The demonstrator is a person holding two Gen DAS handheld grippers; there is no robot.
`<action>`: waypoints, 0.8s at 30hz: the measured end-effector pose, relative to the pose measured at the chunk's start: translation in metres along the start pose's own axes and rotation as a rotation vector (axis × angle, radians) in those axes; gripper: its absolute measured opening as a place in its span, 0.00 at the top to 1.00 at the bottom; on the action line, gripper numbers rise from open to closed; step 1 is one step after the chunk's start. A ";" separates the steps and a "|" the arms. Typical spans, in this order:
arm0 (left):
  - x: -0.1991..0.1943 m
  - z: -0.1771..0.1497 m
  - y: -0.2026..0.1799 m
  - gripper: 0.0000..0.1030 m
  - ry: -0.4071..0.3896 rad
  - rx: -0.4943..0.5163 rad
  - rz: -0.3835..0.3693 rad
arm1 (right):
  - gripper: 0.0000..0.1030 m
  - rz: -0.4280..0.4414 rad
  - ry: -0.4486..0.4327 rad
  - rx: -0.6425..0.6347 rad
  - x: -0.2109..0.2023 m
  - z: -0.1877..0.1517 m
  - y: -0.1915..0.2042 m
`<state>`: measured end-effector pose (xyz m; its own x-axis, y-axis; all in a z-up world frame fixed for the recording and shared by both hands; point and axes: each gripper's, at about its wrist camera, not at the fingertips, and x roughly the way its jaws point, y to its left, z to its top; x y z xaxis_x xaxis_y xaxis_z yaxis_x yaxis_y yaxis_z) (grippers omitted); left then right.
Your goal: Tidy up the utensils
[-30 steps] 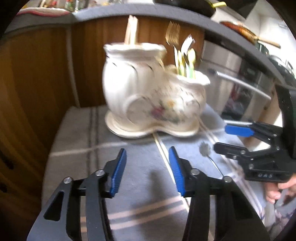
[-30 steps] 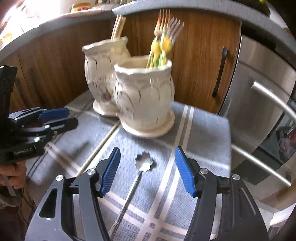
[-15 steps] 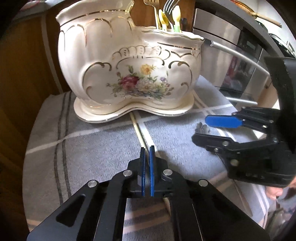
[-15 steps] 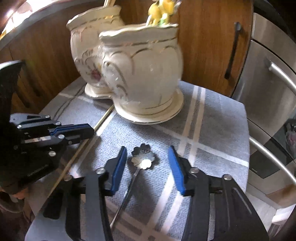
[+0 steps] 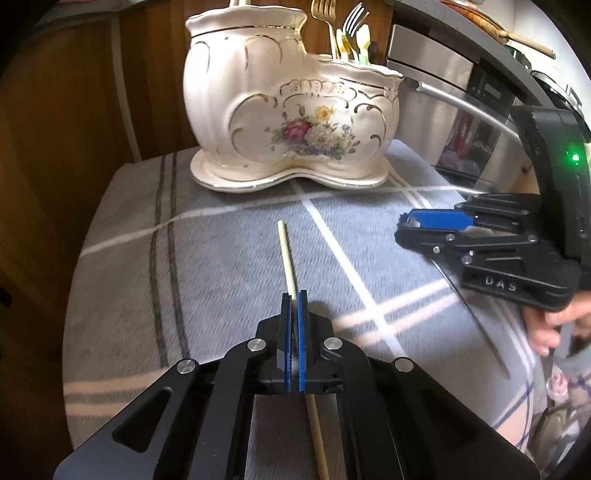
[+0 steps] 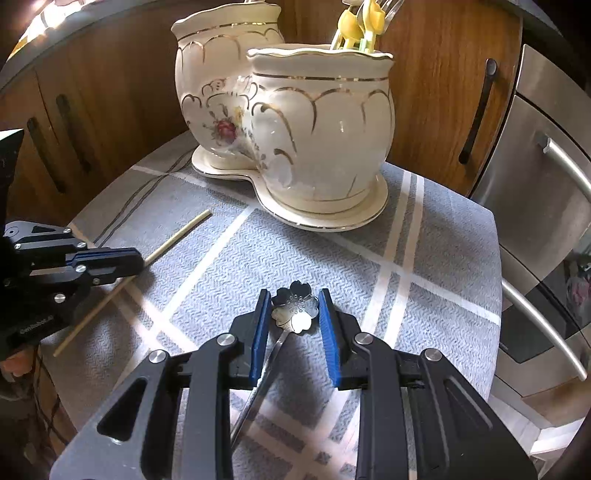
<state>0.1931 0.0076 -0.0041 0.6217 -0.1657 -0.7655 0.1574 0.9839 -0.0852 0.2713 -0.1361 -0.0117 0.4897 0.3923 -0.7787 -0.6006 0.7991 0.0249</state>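
Note:
A cream floral two-pot holder (image 5: 291, 122) stands at the back of the grey striped cloth (image 5: 221, 251); it also shows in the right wrist view (image 6: 295, 140). Forks (image 5: 347, 33) stand in its right pot. My left gripper (image 5: 293, 299) is shut on a pale wooden chopstick (image 5: 286, 254), seen from the side in the right wrist view (image 6: 177, 236). My right gripper (image 6: 295, 306) has its blue pads against both sides of a flower-shaped metal spoon head (image 6: 295, 308), whose handle (image 6: 258, 384) runs back under it.
Wooden cabinet doors (image 6: 443, 92) stand behind the holder. A steel oven (image 6: 546, 206) with bar handles stands to the right of the table. The cloth's right edge (image 6: 495, 280) drops off near the oven.
My left gripper closed on the chopstick and drew it back from the holder, lifting its tip. My right gripper moved forward and closed around the flower spoon head.

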 end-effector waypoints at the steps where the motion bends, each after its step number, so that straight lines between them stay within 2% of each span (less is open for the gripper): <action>1: -0.001 -0.001 0.001 0.97 0.002 0.001 0.002 | 0.75 0.003 0.003 0.002 -0.001 0.000 0.001; 11: -0.004 -0.003 -0.004 0.97 0.014 0.020 0.026 | 0.73 0.021 0.019 -0.003 -0.001 -0.001 -0.002; 16: -0.001 -0.002 -0.003 0.87 0.023 0.024 0.032 | 0.72 0.038 0.021 -0.017 -0.004 -0.005 -0.001; 24: 0.001 0.001 -0.005 0.87 0.042 0.055 0.047 | 0.72 0.043 0.009 -0.037 0.001 -0.009 -0.006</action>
<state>0.1936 0.0025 -0.0036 0.5966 -0.1151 -0.7942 0.1717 0.9851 -0.0139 0.2699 -0.1448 -0.0182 0.4572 0.4216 -0.7831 -0.6442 0.7640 0.0352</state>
